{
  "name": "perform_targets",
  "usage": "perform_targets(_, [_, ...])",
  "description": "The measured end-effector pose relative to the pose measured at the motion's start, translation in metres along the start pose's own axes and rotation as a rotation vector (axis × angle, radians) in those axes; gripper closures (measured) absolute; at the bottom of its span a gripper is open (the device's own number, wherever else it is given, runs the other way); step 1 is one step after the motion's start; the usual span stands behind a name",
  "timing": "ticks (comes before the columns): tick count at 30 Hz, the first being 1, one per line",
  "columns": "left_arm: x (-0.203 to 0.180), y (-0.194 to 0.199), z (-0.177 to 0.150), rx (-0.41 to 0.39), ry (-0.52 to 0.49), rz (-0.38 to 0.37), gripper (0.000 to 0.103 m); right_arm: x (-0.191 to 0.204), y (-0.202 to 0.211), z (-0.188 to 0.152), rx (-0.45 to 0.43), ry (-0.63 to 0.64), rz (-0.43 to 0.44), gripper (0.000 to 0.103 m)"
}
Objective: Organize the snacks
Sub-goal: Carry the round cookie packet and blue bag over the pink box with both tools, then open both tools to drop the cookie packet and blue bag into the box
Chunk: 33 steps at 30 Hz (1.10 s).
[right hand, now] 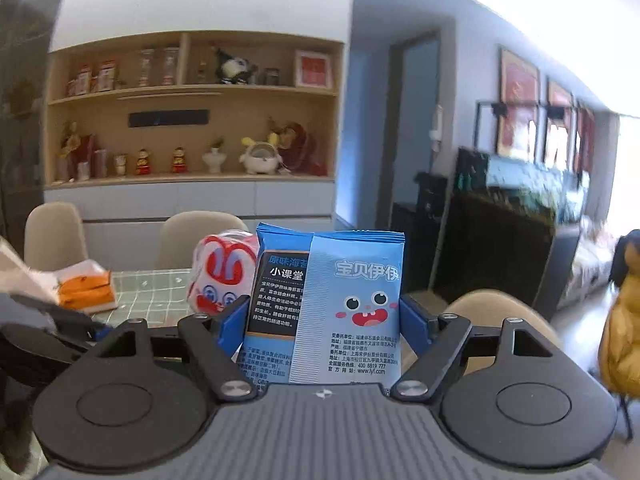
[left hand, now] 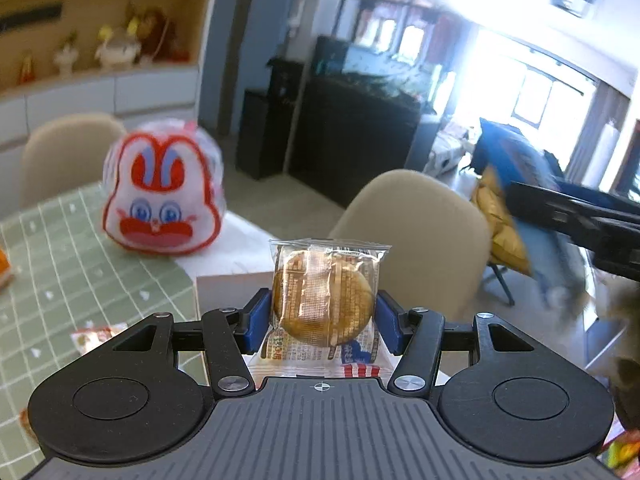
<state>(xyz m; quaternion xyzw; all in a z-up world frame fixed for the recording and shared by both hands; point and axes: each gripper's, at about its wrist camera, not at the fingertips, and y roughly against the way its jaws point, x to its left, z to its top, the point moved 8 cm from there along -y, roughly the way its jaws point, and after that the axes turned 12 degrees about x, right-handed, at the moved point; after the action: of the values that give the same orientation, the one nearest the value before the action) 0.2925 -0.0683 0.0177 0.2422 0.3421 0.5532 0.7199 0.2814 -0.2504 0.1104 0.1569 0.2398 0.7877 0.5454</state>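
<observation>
My left gripper (left hand: 323,318) is shut on a clear-wrapped round cookie packet (left hand: 325,300) and holds it upright above the table's right edge. My right gripper (right hand: 324,322) is shut on a blue snack packet (right hand: 328,308) with a cartoon face, held upright in the air. That gripper and its blue packet also show at the right of the left wrist view (left hand: 568,212). A red-and-white rabbit-shaped bag (left hand: 160,196) stands on the table ahead and left of the left gripper; it also shows in the right wrist view (right hand: 218,276), behind the blue packet.
The table has a green grid mat (left hand: 68,264) and a white part (left hand: 240,248). A small red snack packet (left hand: 100,336) lies on the mat. An orange pack (right hand: 86,290) lies at the far left. Beige chairs (left hand: 420,240) stand around the table.
</observation>
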Motion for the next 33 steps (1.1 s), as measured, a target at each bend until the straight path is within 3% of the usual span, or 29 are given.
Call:
perform_targets(4, [0.026,-0.056,0.002,0.097,0.094,-0.031,0.042,-0.012,-0.043,-0.010,0.086,-0.083,0.042,0.025])
perform_targets(11, [0.043,-0.156,-0.032,0.333,0.065,-0.051,0.042,-0.003,-0.123,-0.053,0.258,-0.124,0.070,0.025])
perform_targets(14, [0.045,-0.163,-0.039,0.288,-0.045,0.017,0.043,0.002,-0.159,-0.064,0.331,-0.150,0.088,0.025])
perform_targets(18, [0.049,-0.142,-0.047,0.235,-0.064,0.006,0.042,0.013,-0.199,-0.073,0.400,-0.148,0.099,0.025])
perform_targets(22, [0.037,-0.121,-0.049,0.131,-0.165,0.026,0.042,0.036,-0.244,-0.086,0.495,-0.111,0.116,0.024])
perform_targets(26, [0.040,-0.126,-0.052,0.184,-0.215,0.087,0.043,0.043,-0.286,-0.103,0.658,-0.157,0.160,0.022])
perform_targets(29, [0.049,-0.114,-0.043,0.153,-0.123,0.023,0.044,0.039,-0.294,-0.106,0.710,-0.216,0.176,0.022])
perform_targets(33, [0.074,-0.086,-0.033,0.088,0.038,-0.072,0.044,0.042,-0.276,-0.097,0.654,-0.197,0.222,0.021])
